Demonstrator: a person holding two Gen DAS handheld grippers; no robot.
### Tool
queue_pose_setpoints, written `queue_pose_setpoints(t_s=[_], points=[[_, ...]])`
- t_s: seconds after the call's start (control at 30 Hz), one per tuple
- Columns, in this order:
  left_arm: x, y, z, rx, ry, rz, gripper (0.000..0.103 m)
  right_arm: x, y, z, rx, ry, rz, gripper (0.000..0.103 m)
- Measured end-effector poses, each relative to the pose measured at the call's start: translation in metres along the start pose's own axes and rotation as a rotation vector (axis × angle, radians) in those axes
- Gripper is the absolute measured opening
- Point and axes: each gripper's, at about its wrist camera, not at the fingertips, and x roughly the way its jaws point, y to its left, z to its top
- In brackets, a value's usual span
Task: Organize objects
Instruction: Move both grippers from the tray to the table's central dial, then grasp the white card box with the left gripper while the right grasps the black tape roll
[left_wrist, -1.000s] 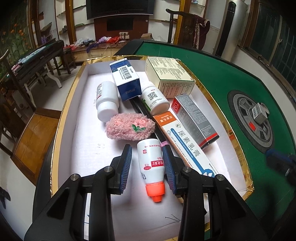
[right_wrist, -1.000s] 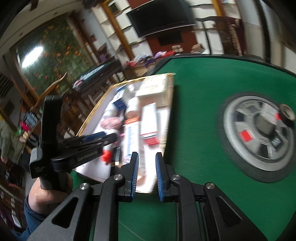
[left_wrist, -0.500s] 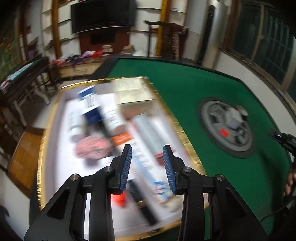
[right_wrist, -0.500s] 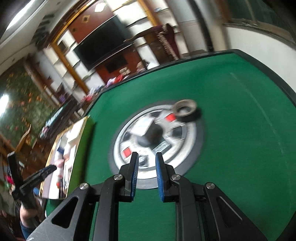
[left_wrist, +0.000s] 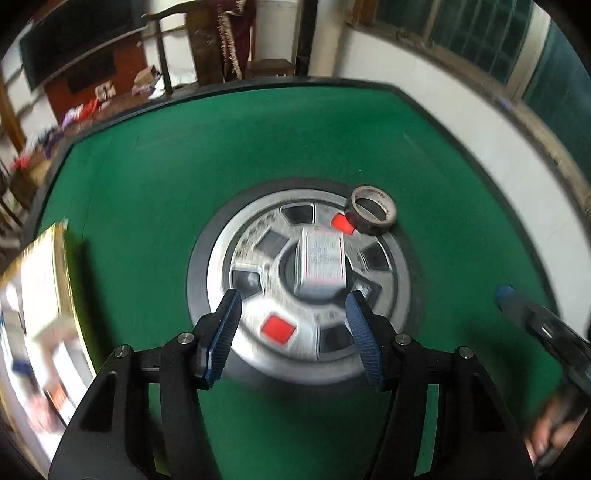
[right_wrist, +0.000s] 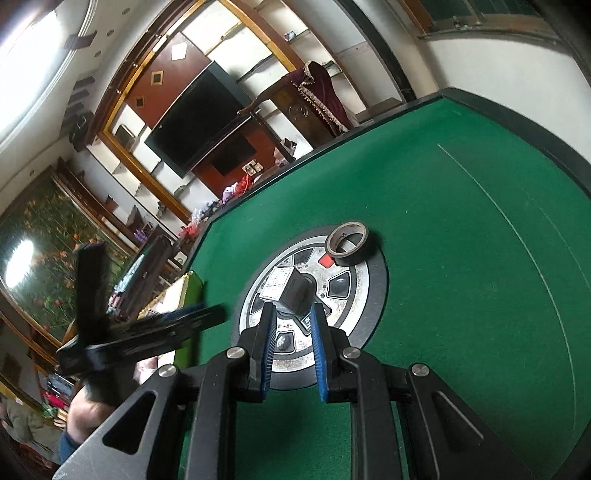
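A small grey box with a printed label lies on the hub of the round silver centre panel of the green table. A roll of tape rests on the panel's far right rim. My left gripper hovers over the panel just short of the box, its jaws opening with nothing between them. My right gripper is shut and empty, its tips just short of the box, with the tape roll beyond. Each gripper shows in the other's view: the right gripper and the left gripper.
The gold-rimmed tray holding boxes and bottles lies blurred at the left table edge, also seen as the tray behind the left gripper. Green felt stretches right of the panel. A person's hand holds the right gripper.
The left gripper let go of the orange-capped bottle in the tray, swung right to the centre panel and widened its jaws. The right gripper turned from the tray toward the panel, still shut.
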Motion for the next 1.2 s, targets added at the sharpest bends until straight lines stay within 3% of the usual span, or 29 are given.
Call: queue_pose_setpoints(t_s=[0.1,0.33,0.4,0.47,0.5,0.63,0.77,0.93,1.03,1.2], points=[[0.019,-0.009,0.012,0.026,0.056,0.003,0.059,-0.001,-0.004,0.001,0.026,0.004,0.025,0.018],[0.048,-0.023,0.024,0.029,0.098,0.001,0.059,0.002,-0.001,-0.002,0.036,0.019,0.045,0.018],[0.06,-0.025,0.024,0.012,0.1,0.034,0.059,0.001,-0.001,-0.002,0.035,0.007,0.03,0.018],[0.069,-0.026,0.024,0.0,0.118,0.057,0.044,0.001,-0.002,-0.002,0.023,0.001,0.01,0.018],[0.072,-0.025,0.02,-0.01,0.125,0.066,0.035,0.002,-0.002,-0.002,0.021,-0.001,-0.002,0.018],[0.054,-0.016,-0.002,-0.049,0.073,0.044,0.035,0.002,-0.008,0.0,0.017,-0.013,-0.041,0.018],[0.019,-0.006,-0.047,-0.062,0.023,0.038,0.035,0.009,-0.009,0.003,-0.029,-0.022,-0.11,0.019],[-0.018,0.004,-0.113,-0.049,-0.011,0.047,0.035,0.038,0.0,0.017,-0.153,-0.008,-0.197,0.058],[-0.025,0.005,-0.128,-0.063,-0.043,0.034,0.035,0.056,0.008,0.034,-0.243,-0.021,-0.234,0.06],[-0.016,0.003,-0.13,-0.037,-0.037,0.033,0.035,0.097,0.015,0.042,-0.38,0.039,-0.308,0.065]])
